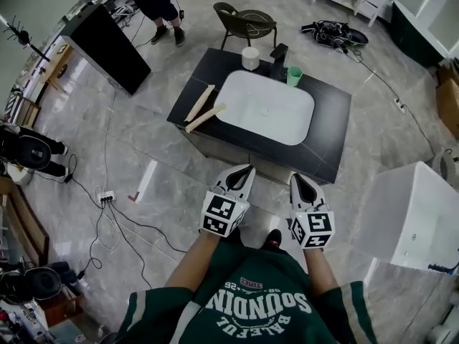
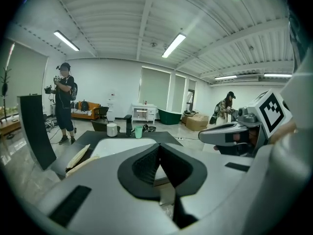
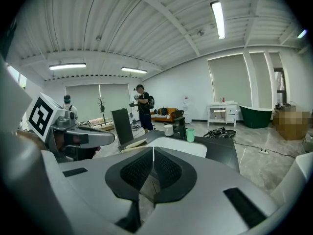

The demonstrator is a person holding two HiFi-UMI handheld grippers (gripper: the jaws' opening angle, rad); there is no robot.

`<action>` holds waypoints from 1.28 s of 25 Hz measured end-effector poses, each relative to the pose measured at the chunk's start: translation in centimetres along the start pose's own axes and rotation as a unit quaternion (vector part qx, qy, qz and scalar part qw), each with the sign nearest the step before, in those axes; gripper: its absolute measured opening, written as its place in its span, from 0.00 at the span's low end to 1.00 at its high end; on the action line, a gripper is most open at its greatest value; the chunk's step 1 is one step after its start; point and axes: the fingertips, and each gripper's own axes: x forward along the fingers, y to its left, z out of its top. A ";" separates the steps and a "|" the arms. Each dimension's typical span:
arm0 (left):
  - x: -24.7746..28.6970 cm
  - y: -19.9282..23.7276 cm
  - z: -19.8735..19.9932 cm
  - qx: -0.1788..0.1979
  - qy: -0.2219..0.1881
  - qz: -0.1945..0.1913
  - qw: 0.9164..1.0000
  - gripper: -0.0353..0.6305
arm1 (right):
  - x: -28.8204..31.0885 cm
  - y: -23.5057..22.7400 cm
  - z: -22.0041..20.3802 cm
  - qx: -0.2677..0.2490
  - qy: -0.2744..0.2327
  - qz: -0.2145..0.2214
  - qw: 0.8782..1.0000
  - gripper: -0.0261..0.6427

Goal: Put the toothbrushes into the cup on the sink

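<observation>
Low in the centre of the head view, the left white-and-black gripper (image 1: 246, 172) and the right one (image 1: 298, 179) hover well short of the black sink counter (image 1: 326, 131). The risk, I judge, is that the two pale flat toothbrushes (image 1: 206, 118), lying close together left of the white basin (image 1: 265, 110), get knocked off the edge, or that the light mint-green cup (image 1: 294, 76) at the far rim tips over. Both grippers have their jaws pressed together, holding and touching nothing.
</observation>
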 end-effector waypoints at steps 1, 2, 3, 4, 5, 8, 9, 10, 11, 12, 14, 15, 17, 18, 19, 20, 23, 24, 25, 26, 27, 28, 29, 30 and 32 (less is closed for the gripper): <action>0.1 0.9 0.1 -0.001 -0.001 -0.004 1.000 0.07 | 0.7 0.4 0.3 0.000 0.001 -0.004 1.000 0.10; 0.2 1.8 0.3 -0.001 -0.002 -0.008 1.000 0.07 | 1.4 0.8 0.6 0.001 0.001 -0.008 1.000 0.10; 0.3 2.7 0.4 0.000 -0.002 -0.013 1.000 0.07 | 2.1 1.2 0.9 0.001 0.002 -0.013 1.000 0.10; 0.3 3.6 0.5 0.001 -0.003 -0.017 1.000 0.07 | 2.8 1.7 1.1 0.001 0.002 -0.017 1.000 0.10; 0.3 4.3 0.5 0.004 -0.002 -0.022 1.000 0.07 | 3.4 2.1 1.3 0.001 0.002 -0.022 1.000 0.10; 0.2 6.8 0.3 0.009 -0.001 -0.030 1.000 0.07 | 5.4 3.1 1.9 0.004 0.001 -0.036 0.999 0.10; 0.2 7.6 0.3 0.011 -0.001 -0.032 0.999 0.07 | 6.0 3.5 2.1 0.006 0.001 -0.040 0.999 0.10; 0.1 8.3 0.2 0.012 0.001 -0.035 0.999 0.07 | 6.6 4.0 2.2 0.007 0.001 -0.044 0.999 0.10; -0.1 9.0 0.2 0.015 0.004 -0.040 0.999 0.07 | 7.1 4.4 2.4 0.008 0.002 -0.047 0.999 0.10; -0.3 9.5 0.2 0.021 0.007 -0.046 0.999 0.07 | 7.6 5.0 2.6 0.008 0.002 -0.050 0.999 0.10; -0.7 10.5 0.4 0.035 0.010 -0.057 0.998 0.07 | 8.5 6.1 3.0 0.008 0.003 -0.055 0.998 0.10; -0.9 11.1 0.4 0.038 0.011 -0.063 0.997 0.07 | 8.9 6.6 3.2 0.009 0.003 -0.058 0.998 0.10; -1.2 12.1 0.3 0.037 0.013 -0.071 0.997 0.07 | 9.6 7.4 3.5 0.011 0.002 -0.068 0.998 0.10; -1.3 12.6 0.3 0.037 0.013 -0.074 0.996 0.07 | 9.8 7.6 3.5 0.012 0.000 -0.074 0.997 0.10; -1.4 13.0 0.2 0.038 0.013 -0.078 0.996 0.07 | 9.9 7.7 3.6 0.015 -0.002 -0.081 0.997 0.10; -1.4 13.3 0.2 0.039 0.012 -0.081 0.996 0.07 | 10.0 7.8 3.7 0.018 -0.004 -0.086 0.996 0.10; -1.5 14.2 0.3 0.039 0.010 -0.086 0.995 0.07 | 10.1 8.1 3.6 0.021 -0.005 -0.093 0.995 0.10; -1.4 14.4 0.4 0.039 0.009 -0.087 0.995 0.07 | 10.1 8.2 3.6 0.019 -0.004 -0.094 0.995 0.10; -1.4 14.5 0.5 0.039 0.008 -0.089 0.995 0.07 | 10.2 8.3 3.7 0.017 -0.004 -0.095 0.995 0.10; -1.3 14.6 0.5 0.039 0.007 -0.090 0.995 0.07 | 10.2 8.3 3.8 0.016 -0.004 -0.096 0.995 0.10; -1.1 14.7 0.6 0.040 0.007 -0.092 0.995 0.07 | 10.2 8.2 3.9 0.015 -0.006 -0.097 0.995 0.10; -0.9 14.7 0.6 0.041 0.008 -0.094 0.995 0.07 | 10.3 8.1 4.0 0.014 -0.007 -0.099 0.995 0.10; -0.6 14.8 0.5 0.041 0.009 -0.096 0.994 0.07 | 10.4 7.9 4.1 0.014 -0.009 -0.101 0.995 0.10; -0.3 14.8 0.4 0.041 0.011 -0.098 0.994 0.07 | 10.4 7.7 4.1 0.015 -0.011 -0.103 0.995 0.10; 0.5 15.0 0.4 0.043 0.011 -0.099 0.994 0.07 | 10.6 7.1 4.1 0.019 -0.014 -0.106 0.994 0.10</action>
